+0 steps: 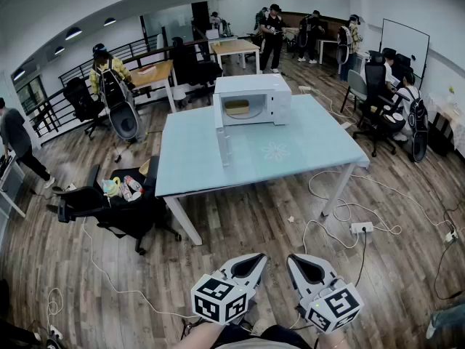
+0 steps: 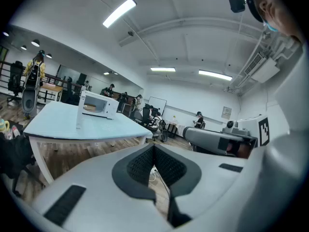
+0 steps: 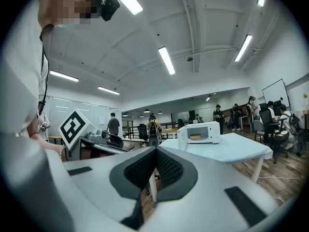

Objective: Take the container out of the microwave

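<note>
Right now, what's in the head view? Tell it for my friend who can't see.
A white microwave stands on a pale blue table with its door open and a container inside. Low in the picture, well short of the table, the left gripper and right gripper are both shut and empty. People and office chairs are around the room.

Bright even light from ceiling strip lamps (image 3: 166,60); strong fisheye bending, dark vignette at edges.
</note>
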Demonstrator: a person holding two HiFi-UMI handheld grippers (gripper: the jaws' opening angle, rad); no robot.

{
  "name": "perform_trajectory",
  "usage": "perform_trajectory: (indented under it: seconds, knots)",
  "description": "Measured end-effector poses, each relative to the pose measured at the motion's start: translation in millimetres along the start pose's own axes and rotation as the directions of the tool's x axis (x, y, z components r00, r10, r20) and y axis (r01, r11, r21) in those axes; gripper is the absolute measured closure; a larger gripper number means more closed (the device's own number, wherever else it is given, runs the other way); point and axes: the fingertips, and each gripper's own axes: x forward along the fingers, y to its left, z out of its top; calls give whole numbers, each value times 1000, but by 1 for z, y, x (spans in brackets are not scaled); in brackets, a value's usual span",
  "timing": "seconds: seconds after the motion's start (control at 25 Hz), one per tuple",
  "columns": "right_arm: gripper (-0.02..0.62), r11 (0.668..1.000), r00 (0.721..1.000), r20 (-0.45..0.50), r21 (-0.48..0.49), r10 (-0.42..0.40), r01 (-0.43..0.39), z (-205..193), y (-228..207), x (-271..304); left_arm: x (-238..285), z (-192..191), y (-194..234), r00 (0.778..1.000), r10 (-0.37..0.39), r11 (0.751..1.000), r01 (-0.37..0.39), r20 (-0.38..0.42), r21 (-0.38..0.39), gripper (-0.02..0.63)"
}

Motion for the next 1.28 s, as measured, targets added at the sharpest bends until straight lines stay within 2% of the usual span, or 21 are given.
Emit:
perform_trajectory:
  seconds: [0.28, 0.48, 0.56, 0.8, 1.04, 1.28]
  knots:
    - [586, 997, 1000, -3, -68, -20, 19, 9, -16, 12, 13, 24, 12, 998, 52, 994, -55, 24, 100, 595]
    - [586, 997, 999, 5, -59, -45, 46, 10, -27, 6, 12, 26, 15, 997, 80, 985, -82, 18, 151, 595]
    - [586, 997, 999, -9, -67, -33, 33, 10, -28, 7, 12, 28, 18, 996, 90, 983, -91, 17, 159, 595]
    - [586, 995, 1000, -13, -104, -10, 9, 14, -31, 20, 31, 29, 27, 998, 59, 986, -57, -7, 156, 595]
    - [584, 981, 999, -43, -193, -2, -7, 12, -43, 60, 60, 43, 58, 999, 38, 987, -37, -2, 157, 595]
    - [586, 990, 998, 12, -129, 53, -51, 28, -73, 128, 102, 55, 115, 998, -24, 989, 33, -62, 146, 595]
